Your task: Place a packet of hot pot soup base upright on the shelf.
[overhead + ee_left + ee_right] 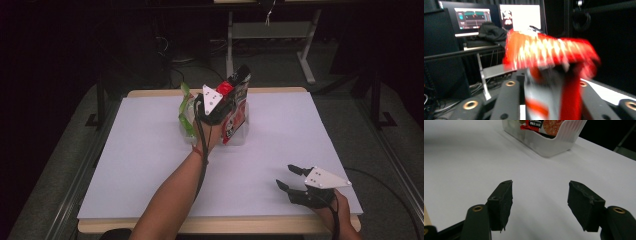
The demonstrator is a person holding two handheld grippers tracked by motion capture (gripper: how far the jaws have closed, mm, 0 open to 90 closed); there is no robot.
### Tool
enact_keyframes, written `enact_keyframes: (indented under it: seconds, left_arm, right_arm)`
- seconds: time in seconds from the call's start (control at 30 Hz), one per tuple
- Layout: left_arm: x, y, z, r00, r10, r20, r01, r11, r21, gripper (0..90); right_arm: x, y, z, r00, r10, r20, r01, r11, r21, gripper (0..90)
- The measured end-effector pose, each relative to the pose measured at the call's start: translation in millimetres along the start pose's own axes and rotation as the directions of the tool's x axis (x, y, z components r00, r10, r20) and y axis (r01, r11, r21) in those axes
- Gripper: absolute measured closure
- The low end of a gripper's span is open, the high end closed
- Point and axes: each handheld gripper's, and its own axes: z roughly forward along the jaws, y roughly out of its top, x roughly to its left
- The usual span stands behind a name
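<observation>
A red and black snack bag (240, 97) stands upright in a clear plastic bin (241, 137) at the far middle of the white table. My left gripper (226, 95) is at the bag's top, pointing away from me. In the left gripper view the blurred red bag (549, 52) stands between the jaws of the left gripper (549, 81), with a thin gap on the left side. My right gripper (285, 176) rests low at the near right, open and empty. In its own view the right gripper (540, 195) faces the bin (559, 145) and the bag (541, 123).
A green packet (186, 112) leans in the left end of the bin. The white table top (150, 165) spreads wide around the bin. Beyond the far edge stand desk legs (230, 45) and, in the left gripper view, lit monitors (472, 18).
</observation>
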Motion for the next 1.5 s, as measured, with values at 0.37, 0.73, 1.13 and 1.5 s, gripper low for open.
enact_keyframes:
  seconds: [0.37, 0.73, 1.13, 1.5]
  left_arm:
    - [8.3, -26.2, -29.5, 0.9837, 0.088, 0.156, -0.108, 0.9863, 0.125, 48.8]
    - [5.7, -58.5, -52.1, 0.9281, 0.198, 0.315, -0.286, 0.9213, 0.263, 71.5]
    - [16.0, -72.2, -43.5, 0.9294, 0.130, 0.345, -0.236, 0.9288, 0.285, 81.7]
    - [19.0, -74.4, -42.0, 0.9264, 0.100, 0.363, -0.222, 0.9239, 0.312, 84.1]
  right_arm:
    - [0.1, 0.6, -1.2, 1.0000, 0.001, -0.003, -0.001, 1.000, -0.005, 35.6]
    - [0.9, 0.8, 2.3, 0.9999, 0.001, -0.010, -0.001, 1.000, 0.013, 35.5]
    - [2.9, -2.6, 3.9, 0.9998, 0.000, -0.018, 0.001, 0.999, 0.034, 35.5]
    - [5.1, -2.0, 4.1, 0.9999, -0.007, -0.015, 0.007, 0.999, 0.038, 35.7]
